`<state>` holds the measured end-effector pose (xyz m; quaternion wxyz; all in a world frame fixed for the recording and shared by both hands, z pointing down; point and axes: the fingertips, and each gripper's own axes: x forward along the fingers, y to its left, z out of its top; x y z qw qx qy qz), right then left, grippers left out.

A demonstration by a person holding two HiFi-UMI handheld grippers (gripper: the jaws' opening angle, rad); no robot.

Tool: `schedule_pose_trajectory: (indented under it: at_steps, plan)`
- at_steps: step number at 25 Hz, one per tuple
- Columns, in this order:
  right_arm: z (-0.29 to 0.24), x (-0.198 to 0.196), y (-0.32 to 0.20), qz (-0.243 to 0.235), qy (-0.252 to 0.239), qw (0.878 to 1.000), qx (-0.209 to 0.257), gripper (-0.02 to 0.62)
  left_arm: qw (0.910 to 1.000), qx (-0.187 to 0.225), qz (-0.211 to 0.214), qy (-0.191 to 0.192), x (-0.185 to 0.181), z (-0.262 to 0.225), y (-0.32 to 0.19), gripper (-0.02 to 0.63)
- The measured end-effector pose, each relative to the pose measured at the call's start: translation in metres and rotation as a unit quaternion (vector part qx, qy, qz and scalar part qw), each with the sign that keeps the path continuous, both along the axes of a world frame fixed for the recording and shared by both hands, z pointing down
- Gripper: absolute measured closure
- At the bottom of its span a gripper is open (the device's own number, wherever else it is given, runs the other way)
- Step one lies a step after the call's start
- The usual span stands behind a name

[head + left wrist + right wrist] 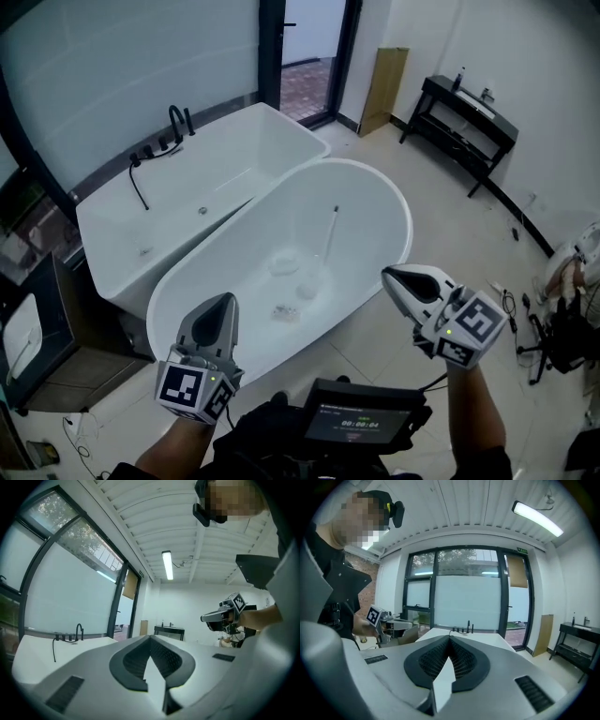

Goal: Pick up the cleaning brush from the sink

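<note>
The cleaning brush (325,246) is white with a long thin handle and lies on the floor of the oval white bathtub (394,202) in the head view. My left gripper (225,302) hovers at the tub's near rim, shut and empty. To the right of the tub, over the tiled floor, my right gripper (388,275) is also shut with nothing in it. Both sit well short of the brush. The left gripper view shows shut jaws (150,637) with the right gripper (221,616) beyond. The right gripper view shows shut jaws (450,638) and the left gripper (377,617); neither shows the brush.
Two small pale items (284,265) (286,312) lie in the oval tub near the brush head. A rectangular tub (122,220) with a black tap (176,122) stands behind it. A black console table (464,117), a cardboard panel (384,89) and cables with a stand (553,337) are to the right.
</note>
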<state>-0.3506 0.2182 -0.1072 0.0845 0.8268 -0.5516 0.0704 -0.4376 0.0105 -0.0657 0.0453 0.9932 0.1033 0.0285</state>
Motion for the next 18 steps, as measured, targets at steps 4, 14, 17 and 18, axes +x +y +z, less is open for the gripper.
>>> schedule_pose_trajectory:
  at_steps: [4, 14, 17, 18]
  plan:
    - [0.013, 0.074, 0.002, -0.074, -0.006, 0.997, -0.020, 0.591, 0.9982, -0.024, -0.050, -0.022, 0.056, 0.013, 0.020, 0.601]
    - [0.015, 0.245, 0.060, -0.230, -0.019, 0.972, -0.048, 0.591, 0.9845, -0.019, -0.174, -0.009, 0.187, -0.006, 0.120, 0.601]
    - [0.008, 0.279, 0.062, -0.252, -0.022, 0.967, -0.042, 0.591, 0.9799, -0.017, -0.198, -0.011, 0.206, -0.011, 0.132, 0.601]
    - [0.006, 0.288, 0.061, -0.257, -0.022, 0.965, -0.039, 0.591, 0.9790, -0.017, -0.203, -0.016, 0.211, -0.010, 0.133, 0.601]
